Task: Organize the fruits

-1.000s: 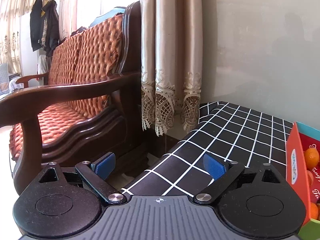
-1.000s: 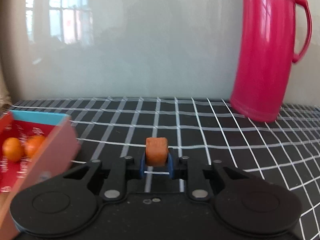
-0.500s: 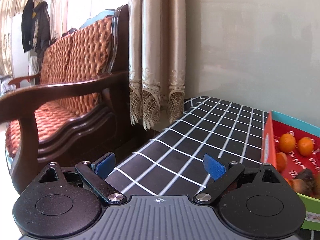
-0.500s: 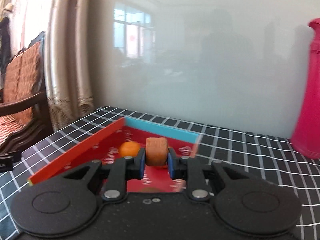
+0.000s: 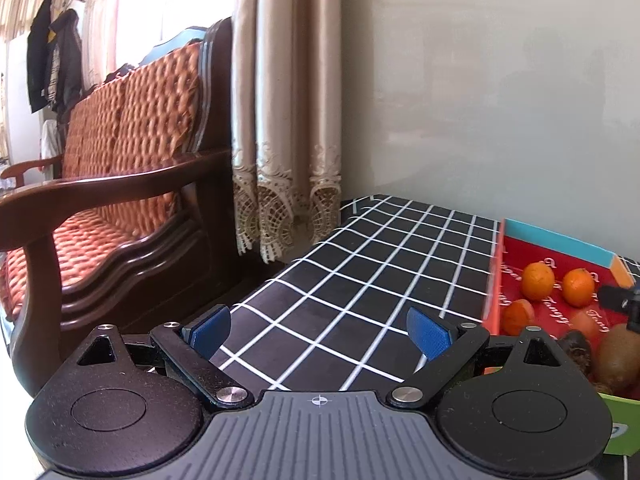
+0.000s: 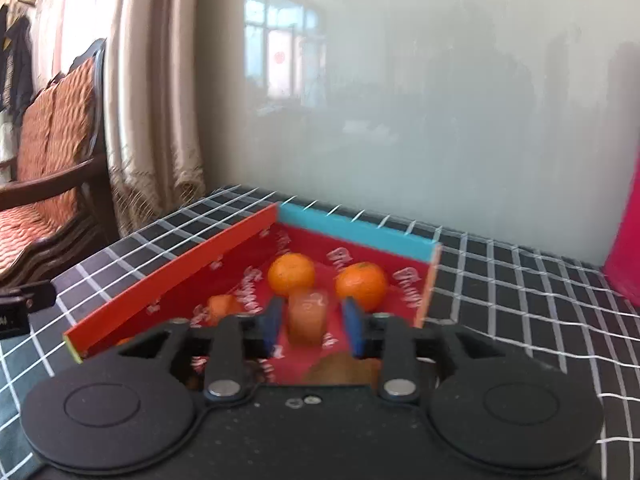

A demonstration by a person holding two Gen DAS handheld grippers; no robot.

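In the right wrist view my right gripper (image 6: 313, 322) hovers over the red fruit box (image 6: 172, 276). Its jaws are opening, and a blurred orange fruit chunk (image 6: 308, 318) sits loose between the blue pads, touching neither. Two mandarins (image 6: 291, 273) (image 6: 361, 285) and a smaller orange piece (image 6: 224, 306) lie in the box, and a kiwi (image 6: 340, 368) shows just below the fingers. My left gripper (image 5: 320, 332) stands wide open and empty above the checked tablecloth, left of the box (image 5: 494, 280). The mandarins (image 5: 538, 281) and kiwi (image 5: 618, 360) also show there.
A wooden sofa (image 5: 100, 200) with orange cushions stands off the table's left end, and a beige curtain (image 5: 288, 120) hangs behind it. A grey wall runs along the back. A pink thermos (image 6: 626, 240) stands at the right edge of the table (image 5: 360, 280).
The right gripper swung left from the thermos to above the box, then its jaws parted and released the orange chunk. The left gripper drifted right, bringing the box further into its view.
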